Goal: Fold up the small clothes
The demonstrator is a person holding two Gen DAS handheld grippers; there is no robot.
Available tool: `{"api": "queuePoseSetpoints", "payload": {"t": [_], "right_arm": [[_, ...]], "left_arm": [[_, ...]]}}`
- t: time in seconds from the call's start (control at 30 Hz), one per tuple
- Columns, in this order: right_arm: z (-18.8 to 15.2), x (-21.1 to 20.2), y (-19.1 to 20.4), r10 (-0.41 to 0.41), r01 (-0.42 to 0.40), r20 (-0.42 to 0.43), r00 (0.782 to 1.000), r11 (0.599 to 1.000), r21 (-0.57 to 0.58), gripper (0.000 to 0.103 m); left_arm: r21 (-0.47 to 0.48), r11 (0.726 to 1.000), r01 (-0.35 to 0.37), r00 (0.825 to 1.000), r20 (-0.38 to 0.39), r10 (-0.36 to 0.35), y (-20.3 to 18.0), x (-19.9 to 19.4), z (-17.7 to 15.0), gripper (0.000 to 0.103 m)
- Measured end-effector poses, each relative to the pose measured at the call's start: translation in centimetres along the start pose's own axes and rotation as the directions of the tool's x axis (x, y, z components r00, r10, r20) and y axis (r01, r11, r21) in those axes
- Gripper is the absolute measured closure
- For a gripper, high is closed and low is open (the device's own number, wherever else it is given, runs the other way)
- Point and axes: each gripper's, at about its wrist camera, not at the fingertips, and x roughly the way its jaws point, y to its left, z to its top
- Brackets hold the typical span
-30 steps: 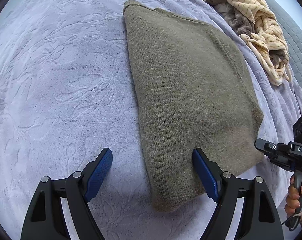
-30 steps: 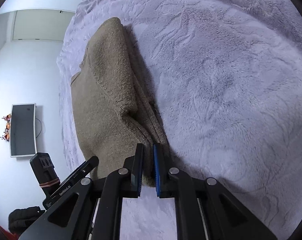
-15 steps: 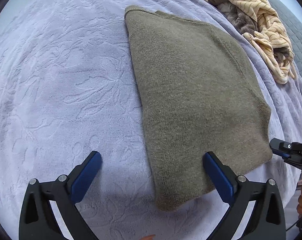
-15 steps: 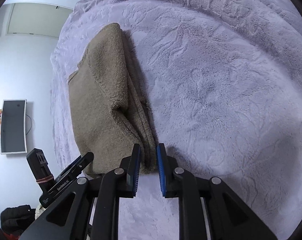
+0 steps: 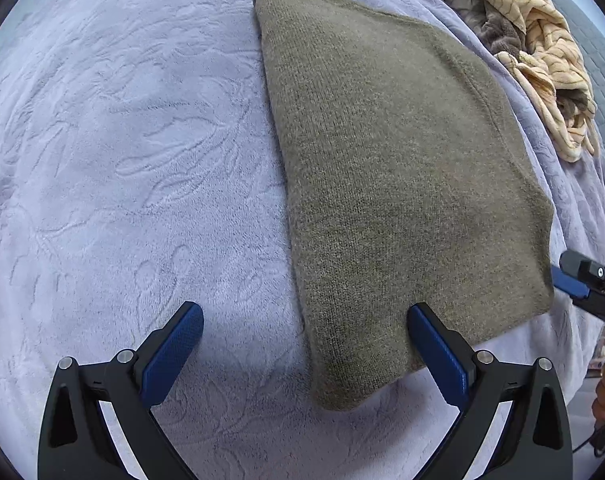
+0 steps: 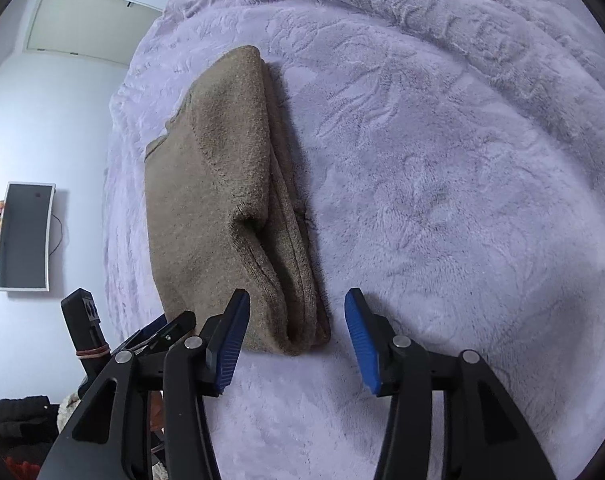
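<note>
An olive-brown knit garment (image 5: 390, 184) lies folded flat on the lilac blanket (image 5: 122, 160). My left gripper (image 5: 304, 340) is open, its jaws straddling the garment's near left corner, holding nothing. In the right wrist view the same garment (image 6: 230, 208) shows its stacked folded edges. My right gripper (image 6: 298, 332) is open and empty, with the garment's near corner between its blue pads. The right gripper also shows at the right edge of the left wrist view (image 5: 582, 284).
A heap of striped peach and brown clothes (image 5: 534, 48) lies at the far right of the bed. The blanket (image 6: 462, 180) spreads wide to the right of the garment. A wall screen (image 6: 24, 236) and dark items on the floor (image 6: 18, 420) lie beyond the bed's edge.
My right gripper, shut on the garment's near edge a second ago, has opened and let it go. My left gripper stayed open and shifted slightly back and forth.
</note>
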Motion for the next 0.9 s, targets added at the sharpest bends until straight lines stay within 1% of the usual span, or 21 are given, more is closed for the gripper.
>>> {"api": "queuePoseSetpoints", "payload": {"t": [0.13,0.3,0.43,0.53,0.57,0.63,0.7,0.77,0.83,0.87,0.9], "right_arm": [[1.2,-0.2,0.9,0.007,-0.005,0.029,1.0,0.999,-0.051,0.048],[4.4,0.5,1.5,0.031,-0.028,0.037,0.999,0.997,-0.075,0.048],[5.9,1.1,1.7,0.066,-0.064,0.026,0.997,0.996,-0.07,0.048],[6.1,1.6,1.5,0.063,-0.062,0.006,0.998,0.996,-0.069,0.048],[6.2,1.8,1.4,0.06,-0.06,-0.001,0.998,0.996,-0.069,0.046],[6.6,2.1,1.2,0.063,-0.064,-0.015,0.998,0.995,-0.075,0.04],[7.3,2.4,0.9,0.081,-0.084,-0.029,0.996,0.993,-0.078,0.039],[8.2,2.7,0.6,0.117,-0.12,-0.042,0.992,0.99,-0.078,0.039],[9.5,3.3,0.3,0.143,-0.147,-0.061,0.988,0.986,-0.076,0.039],[10.0,3.6,0.2,0.161,-0.166,-0.072,0.984,0.983,-0.075,0.039],[10.7,4.1,0.2,0.189,-0.196,-0.091,0.978,0.978,-0.075,0.039]], "left_arm": [[0.002,1.0,0.015,1.0,-0.005,-0.015,0.2,-0.1,0.0,0.001],[0.015,0.999,0.033,0.998,0.045,-0.033,0.6,-1.9,0.1,0.001],[-0.024,0.997,0.074,0.996,0.051,-0.073,1.3,-2.5,0.7,0.001],[-0.045,0.994,0.098,0.994,0.047,-0.096,1.5,-2.2,1.4,0.001],[-0.052,0.992,0.119,0.992,0.048,-0.117,1.6,-2.2,1.7,0.001],[-0.06,0.984,0.17,0.985,0.051,-0.167,1.3,-2.0,2.2,0.001],[-0.053,0.974,0.221,0.974,0.056,-0.218,1.3,-1.9,2.9,0.001],[-0.032,0.964,0.264,0.964,0.049,-0.263,1.2,-1.4,3.8,0.001],[-0.031,0.957,0.288,0.957,0.039,-0.287,1.2,-0.4,4.9,0.001],[-0.033,0.953,0.302,0.953,0.035,-0.301,1.0,0.0,5.4,0.001],[-0.037,0.944,0.328,0.945,0.028,-0.327,1.1,0.4,5.8,0.001]]}}
